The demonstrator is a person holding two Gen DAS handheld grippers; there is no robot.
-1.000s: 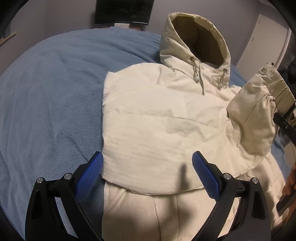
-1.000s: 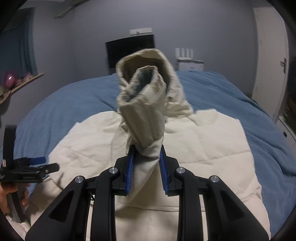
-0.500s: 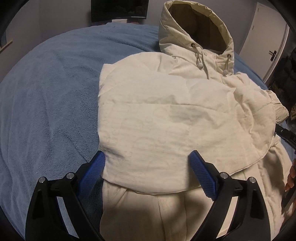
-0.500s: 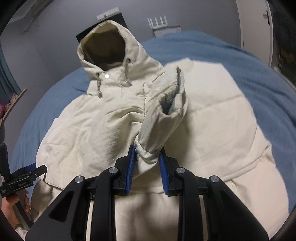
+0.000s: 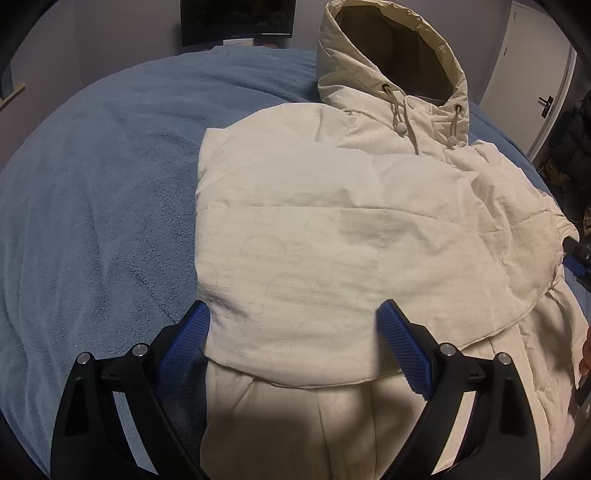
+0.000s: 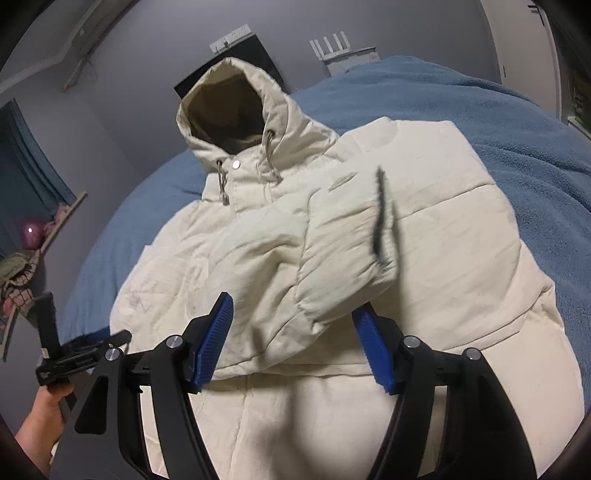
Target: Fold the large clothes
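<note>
A: Where is the jacket (image 5: pixel 332 236)?

B: It lies flat on the blue blanket (image 5: pixel 92 206), front up, with the hood (image 6: pixel 225 107) standing open at the far end. Both sides look folded inward over the chest.

A: And the sleeve (image 6: pixel 332 258)?

B: In the right wrist view it lies across the body of the jacket, cuff pointing toward the hood side. Its near part sits between the blue pads of the right gripper (image 6: pixel 291 343).

A: Is the right gripper holding it?

B: No. Its jaws are opening; there is a gap on either side of the cloth, so the pads no longer press on the sleeve.

A: The left gripper (image 5: pixel 291 339)?

B: Its jaws stand wide apart over the near edge of the folded panel, pinching nothing. One pad sits by the panel's left edge, next to the blanket; the other is over the cloth.

A: Anything of the person?

B: A hand (image 6: pixel 40 417) at the lower left of the right wrist view, gripping the left tool's handle.

A: The room?

B: A dark screen (image 5: pixel 236 18) on the wall beyond the bed, and a white door (image 5: pixel 535 85) to the right.
</note>
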